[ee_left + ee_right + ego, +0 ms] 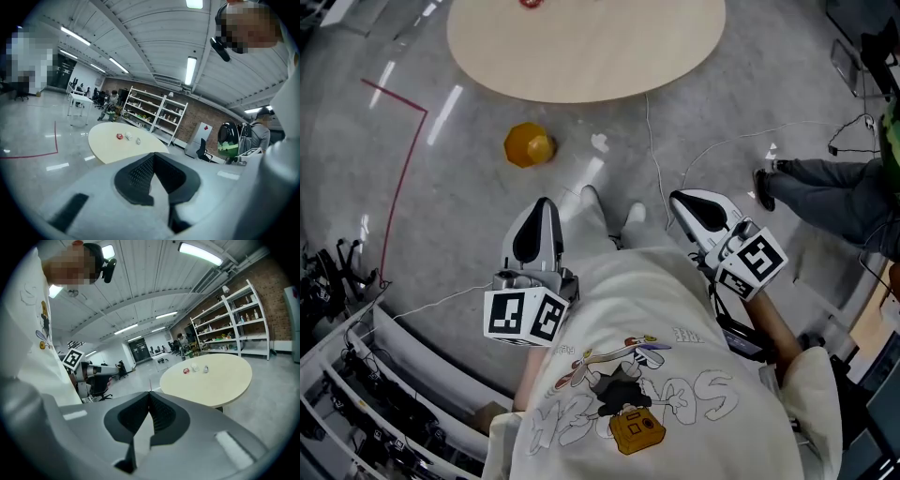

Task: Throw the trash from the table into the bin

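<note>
Beige table (220, 380) holds the trash (194, 367), well apart from left gripper (153, 156) and right gripper (149, 394), both clenched empty; approach step judged in hand, next move requiring closing in and opening jaws.

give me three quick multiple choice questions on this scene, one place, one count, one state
1. Where is the yellow object? A on the table B on the floor beside the table C held in mid-air
2. How many small items lie on the table? A one B three C five
3. How do the right gripper's jaws stand? A wide apart B clamped on something C together, empty
Answers: 1 B, the head view shows it on the floor; 2 B, red, white and silvery ones; 3 C, the jaws meet with nothing between.
</note>
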`<control>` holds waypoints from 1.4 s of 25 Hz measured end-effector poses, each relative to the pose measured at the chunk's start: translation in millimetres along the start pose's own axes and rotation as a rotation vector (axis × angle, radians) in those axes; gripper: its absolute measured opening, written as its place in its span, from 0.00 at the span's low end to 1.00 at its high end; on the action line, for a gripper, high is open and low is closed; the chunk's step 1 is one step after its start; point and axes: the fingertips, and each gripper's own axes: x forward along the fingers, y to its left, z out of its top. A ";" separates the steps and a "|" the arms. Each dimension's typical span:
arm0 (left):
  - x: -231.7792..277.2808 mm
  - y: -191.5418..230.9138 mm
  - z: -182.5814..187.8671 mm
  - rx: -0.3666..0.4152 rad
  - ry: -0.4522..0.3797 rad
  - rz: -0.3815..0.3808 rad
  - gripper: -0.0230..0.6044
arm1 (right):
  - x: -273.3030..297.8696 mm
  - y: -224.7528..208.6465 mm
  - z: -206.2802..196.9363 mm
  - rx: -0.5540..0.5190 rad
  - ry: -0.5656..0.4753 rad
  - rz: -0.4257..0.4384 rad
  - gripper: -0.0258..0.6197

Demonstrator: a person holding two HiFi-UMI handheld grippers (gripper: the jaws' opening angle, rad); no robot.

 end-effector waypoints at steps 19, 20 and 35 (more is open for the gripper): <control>92.9 89.8 56.8 -0.068 0.061 -0.052 0.04 | 84.0 -38.7 42.3 -0.022 0.107 -0.081 0.05; 102.5 87.8 59.8 -0.068 0.062 -0.048 0.04 | 85.7 -50.0 45.8 -0.004 0.106 -0.076 0.05; 250.8 46.3 77.5 -0.047 0.069 0.107 0.04 | 125.6 -206.5 92.7 -0.048 0.179 0.095 0.05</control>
